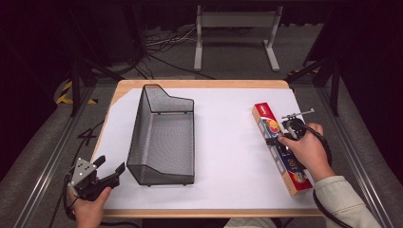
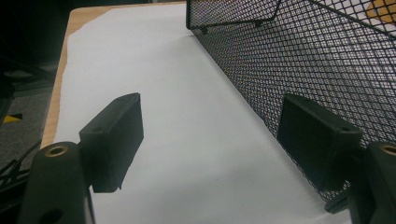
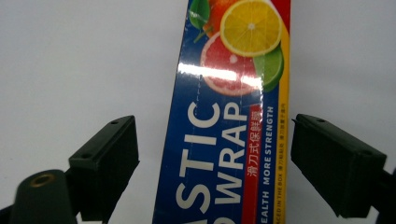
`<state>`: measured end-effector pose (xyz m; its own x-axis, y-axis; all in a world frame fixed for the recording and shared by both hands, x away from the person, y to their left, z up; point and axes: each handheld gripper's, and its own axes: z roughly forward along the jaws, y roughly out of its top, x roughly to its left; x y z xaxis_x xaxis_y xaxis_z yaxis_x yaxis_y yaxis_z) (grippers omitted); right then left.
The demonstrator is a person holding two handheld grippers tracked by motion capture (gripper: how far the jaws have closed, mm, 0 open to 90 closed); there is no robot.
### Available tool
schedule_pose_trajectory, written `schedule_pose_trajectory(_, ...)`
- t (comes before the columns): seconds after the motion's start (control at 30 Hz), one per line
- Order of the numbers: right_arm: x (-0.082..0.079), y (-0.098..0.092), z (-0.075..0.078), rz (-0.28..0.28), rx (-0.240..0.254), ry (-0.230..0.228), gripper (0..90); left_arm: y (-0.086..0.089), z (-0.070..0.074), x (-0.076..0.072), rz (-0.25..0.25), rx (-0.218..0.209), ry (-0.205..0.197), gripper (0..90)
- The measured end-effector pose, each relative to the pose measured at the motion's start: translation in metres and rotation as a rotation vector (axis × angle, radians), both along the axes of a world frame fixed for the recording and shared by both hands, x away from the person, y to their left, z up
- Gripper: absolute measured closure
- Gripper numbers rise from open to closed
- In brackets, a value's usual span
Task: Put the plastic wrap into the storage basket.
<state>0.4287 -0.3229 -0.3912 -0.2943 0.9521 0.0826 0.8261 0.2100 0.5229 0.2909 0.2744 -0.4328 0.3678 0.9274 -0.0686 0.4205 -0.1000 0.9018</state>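
Black wire mesh makes up the basket (image 1: pixel 161 137), which stands on the white sheet (image 1: pixel 228 156) covering the wooden table (image 1: pixel 199 83). Its bare mesh floor holds nothing in the high view. One end wall is tall and stepped, the nearer end lower.

Just to the left of the basket's near corner sits the left gripper (image 1: pixel 110 169), held in the person's left hand (image 1: pixel 89 204). Its fingers (image 2: pixel 114 140) stand well apart with only white sheet between them. In the left gripper view the basket's mesh wall runs right alongside the right-hand finger, close enough that I cannot tell whether they touch; the left-hand finger has open sheet around it.

Well away on the other side of the basket, the plastic wrap box (image 1: pixel 280 148) lies flat on the sheet, a long carton with a blue face, red ends and citrus slices printed on it. The right gripper (image 1: pixel 283 137), in the person's right hand (image 1: pixel 308 151), is directly over the box. Its fingers (image 3: pixel 105 163) are spread wide, one on each side of the carton, with a gap of sheet visible between each pad and the box edge. Nothing lies between the box and the basket but bare sheet.
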Motion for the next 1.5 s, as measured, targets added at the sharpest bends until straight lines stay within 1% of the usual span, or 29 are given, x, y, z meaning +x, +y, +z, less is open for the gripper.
schedule_pose_trajectory(0.07,0.000,0.001,-0.002,-0.013,-0.006,0.032,16.7,0.000,0.000,0.000,0.001,0.000,0.000,23.6)
schedule_pose_trajectory(0.13,0.001,0.002,-0.004,-0.013,-0.017,0.062,20.4,0.000,0.000,0.000,0.001,0.000,0.001,23.6)
schedule_pose_trajectory(0.2,0.001,0.004,-0.005,-0.012,-0.040,0.090,26.7,0.000,0.000,0.000,0.000,0.002,0.001,23.6)
schedule_pose_trajectory(0.3,0.001,0.006,-0.006,-0.013,-0.076,0.109,31.2,0.000,0.000,0.000,0.000,0.000,0.001,23.7)
schedule_pose_trajectory(0.33,0.001,0.006,-0.006,-0.013,-0.076,0.109,31.2,0.000,0.000,0.000,0.000,0.001,0.001,23.7)
schedule_pose_trajectory(0.37,0.002,0.006,-0.007,-0.018,-0.088,0.113,33.4,0.000,0.000,0.000,0.000,0.001,0.001,23.6)
schedule_pose_trajectory(0.4,0.002,0.007,-0.008,-0.025,-0.096,0.121,33.7,0.000,0.000,0.000,0.000,0.001,0.002,23.6)
schedule_pose_trajectory(0.5,0.004,0.007,-0.009,-0.033,-0.101,0.134,34.4,0.000,0.000,0.000,0.001,0.000,0.003,23.6)
schedule_pose_trajectory(0.7,0.003,0.011,-0.005,-0.093,-0.117,0.149,39.6,0.000,0.000,0.000,0.005,-0.001,0.003,23.7)
schedule_pose_trajectory(0.77,0.003,0.011,-0.005,-0.096,-0.117,0.149,39.8,0.000,0.000,0.000,0.005,-0.002,0.003,23.6)
schedule_pose_trajectory(0.83,0.003,0.011,-0.004,-0.114,-0.090,0.159,40.1,0.000,-0.001,0.000,0.005,-0.001,0.005,23.7)
schedule_pose_trajectory(0.87,0.003,0.011,-0.004,-0.114,-0.090,0.159,40.1,0.000,-0.001,0.000,0.005,-0.001,0.005,23.6)
schedule_pose_trajectory(0.9,0.003,0.009,-0.001,-0.121,-0.056,0.166,40.2,0.001,-0.001,0.001,0.006,-0.001,0.005,23.6)
schedule_pose_trajectory(1.03,0.002,0.009,0.005,-0.116,-0.068,0.155,40.2,0.001,-0.001,0.001,0.008,-0.004,0.009,23.6)
schedule_pose_trajectory(1.07,0.001,0.010,0.010,-0.115,-0.066,0.143,40.2,0.001,-0.001,0.001,0.007,-0.003,0.009,23.7)
schedule_pose_trajectory(1.13,0.000,0.010,0.016,-0.114,-0.054,0.132,40.1,0.001,-0.001,0.001,0.010,-0.005,0.008,23.6)
schedule_pose_trajectory(1.2,-0.001,0.012,0.023,-0.112,-0.053,0.121,40.1,0.001,-0.001,0.001,0.011,-0.006,0.008,23.7)
schedule_pose_trajectory(1.23,-0.001,0.012,0.023,-0.112,-0.053,0.121,40.1,0.001,-0.001,0.001,0.012,-0.007,0.008,23.7)
schedule_pose_trajectory(1.27,-0.002,0.013,0.026,-0.111,-0.050,0.118,40.1,0.001,-0.001,0.001,0.012,-0.006,0.008,23.6)
schedule_pose_trajectory(1.3,-0.003,0.015,0.033,-0.109,-0.042,0.112,40.1,0.001,-0.001,0.001,0.010,-0.005,0.009,23.6)
schedule_pose_trajectory(1.33,-0.003,0.015,0.033,-0.109,-0.042,0.112,40.1,0.001,-0.001,0.001,0.010,-0.005,0.009,23.6)
schedule_pose_trajectory(1.4,-0.004,0.017,0.040,-0.108,-0.032,0.102,40.1,0.001,-0.001,0.000,0.014,-0.007,0.007,23.6)
schedule_pose_trajectory(1.5,-0.005,0.020,0.048,-0.100,-0.030,0.093,40.1,0.002,-0.001,0.000,0.014,-0.006,0.007,23.5)
